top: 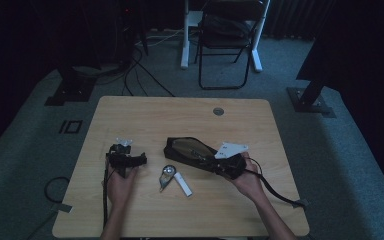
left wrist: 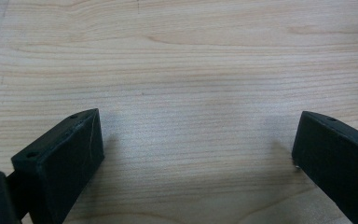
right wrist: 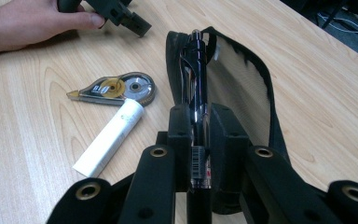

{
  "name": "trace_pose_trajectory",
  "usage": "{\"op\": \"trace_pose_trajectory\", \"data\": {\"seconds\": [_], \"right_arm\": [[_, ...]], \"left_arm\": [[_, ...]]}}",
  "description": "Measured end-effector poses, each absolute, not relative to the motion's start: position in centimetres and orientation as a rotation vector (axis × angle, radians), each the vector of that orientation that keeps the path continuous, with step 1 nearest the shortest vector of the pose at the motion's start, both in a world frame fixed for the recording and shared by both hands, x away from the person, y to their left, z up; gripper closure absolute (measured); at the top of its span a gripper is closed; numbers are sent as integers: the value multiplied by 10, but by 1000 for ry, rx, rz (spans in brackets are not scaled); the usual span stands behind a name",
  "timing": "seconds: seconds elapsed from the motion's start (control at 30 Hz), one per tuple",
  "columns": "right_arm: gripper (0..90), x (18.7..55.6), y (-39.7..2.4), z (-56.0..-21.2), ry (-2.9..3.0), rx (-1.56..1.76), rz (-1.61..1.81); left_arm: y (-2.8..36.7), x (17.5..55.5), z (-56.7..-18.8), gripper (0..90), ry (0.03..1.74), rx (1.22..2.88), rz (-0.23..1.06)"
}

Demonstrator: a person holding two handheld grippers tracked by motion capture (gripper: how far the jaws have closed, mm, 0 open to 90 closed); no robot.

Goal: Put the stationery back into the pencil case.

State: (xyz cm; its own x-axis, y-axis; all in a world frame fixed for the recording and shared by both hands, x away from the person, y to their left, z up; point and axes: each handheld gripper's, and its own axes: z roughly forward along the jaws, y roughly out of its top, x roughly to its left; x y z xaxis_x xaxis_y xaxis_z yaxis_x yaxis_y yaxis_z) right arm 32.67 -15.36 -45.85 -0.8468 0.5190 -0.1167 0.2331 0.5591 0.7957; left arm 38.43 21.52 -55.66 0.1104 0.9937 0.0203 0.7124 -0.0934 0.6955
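1. One left gripper point(top: 126, 159) lies on the table point(top: 145, 112) at about 9 o'clock from the table's middle, with the person's left hand point(top: 120, 182) on it. In the left gripper view its two black jaws stand spread wide apart over bare wood, with nothing between them.
2. One correction tape roller point(top: 166, 176) lies just right of that gripper, at about 6 o'clock from the table's middle. In the right gripper view it is a clear case with two round reels.
3. One white stick point(top: 183, 184), a small capped tube, lies just beside the roller at its 4 o'clock, apart from it.
4. One black mesh pencil pouch point(top: 187, 150) lies open near the table's middle, its mouth toward 4 o'clock.
5. One dark pen point(right wrist: 199, 88) is pinched between the pressed-together jaws of the right gripper point(right wrist: 200, 126); its far end reaches into the pouch's mouth.
6. One right hand point(top: 250, 182) holds that gripper at about 4 o'clock from the table's middle.
7. One white card point(top: 231, 149) lies at 12 o'clock from the right gripper.
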Motion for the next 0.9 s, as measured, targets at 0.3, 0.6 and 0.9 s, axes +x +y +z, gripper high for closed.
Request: {"op": "trace_pose_trajectory", "data": {"seconds": [0.3, 0.6, 0.9], "right_arm": [[797, 333, -152, -448, 2454, 606, 1205], [798, 344, -153, -440, 2459, 599, 1219], [798, 355, -149, -433, 2449, 575, 1238]], "left_arm": [[215, 384, -557, 22, 1655, 1865, 692], [215, 384, -557, 22, 1655, 1865, 692], [215, 384, -557, 22, 1656, 1865, 691]]}}
